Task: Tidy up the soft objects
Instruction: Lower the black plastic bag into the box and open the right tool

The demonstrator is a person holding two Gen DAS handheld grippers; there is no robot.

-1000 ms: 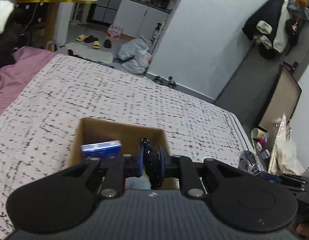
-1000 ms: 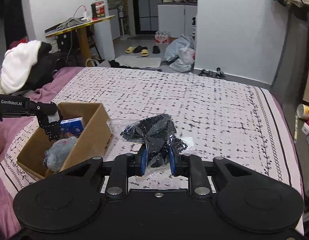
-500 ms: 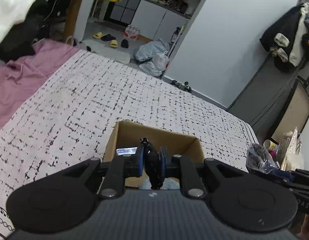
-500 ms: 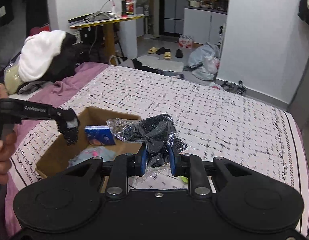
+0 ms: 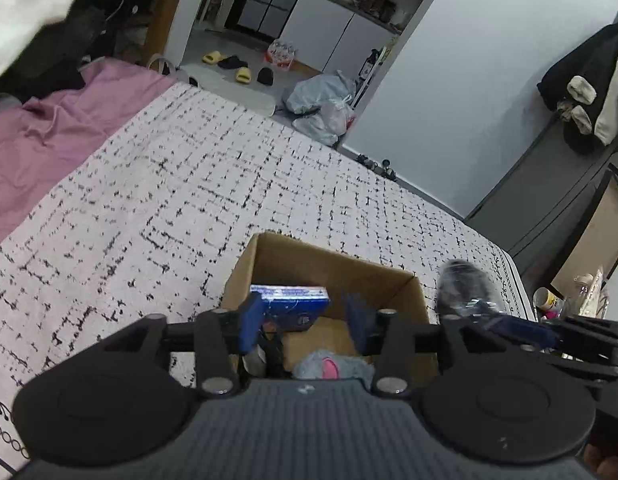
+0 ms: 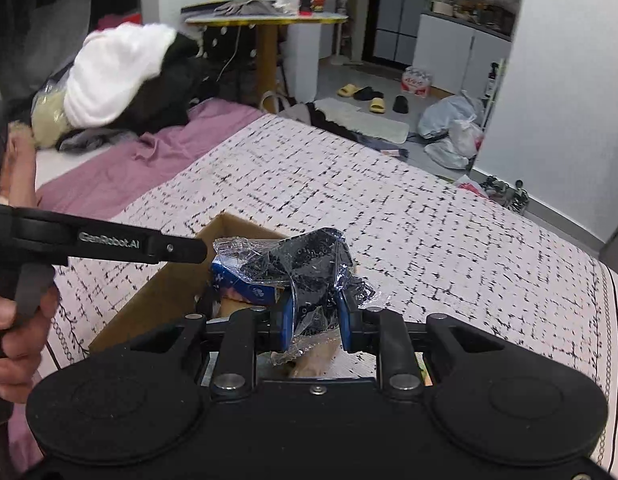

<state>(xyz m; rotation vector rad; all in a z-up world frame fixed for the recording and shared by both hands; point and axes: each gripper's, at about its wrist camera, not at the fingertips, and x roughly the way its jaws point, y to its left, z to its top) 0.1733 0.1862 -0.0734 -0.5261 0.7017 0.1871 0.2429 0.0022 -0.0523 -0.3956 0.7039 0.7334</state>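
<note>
left hand-held gripper just opening over box, nothing gripped

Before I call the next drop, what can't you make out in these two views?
- Left wrist view: the floor of the cardboard box, hidden by the left gripper; the dark item it just let go of is barely visible as its jaws opened.
- Left wrist view: the plastic-wrapped black bundle, blurred.
- Right wrist view: the box contents, covered by that bundle in the right gripper; only part of the blue packet shows.
</note>
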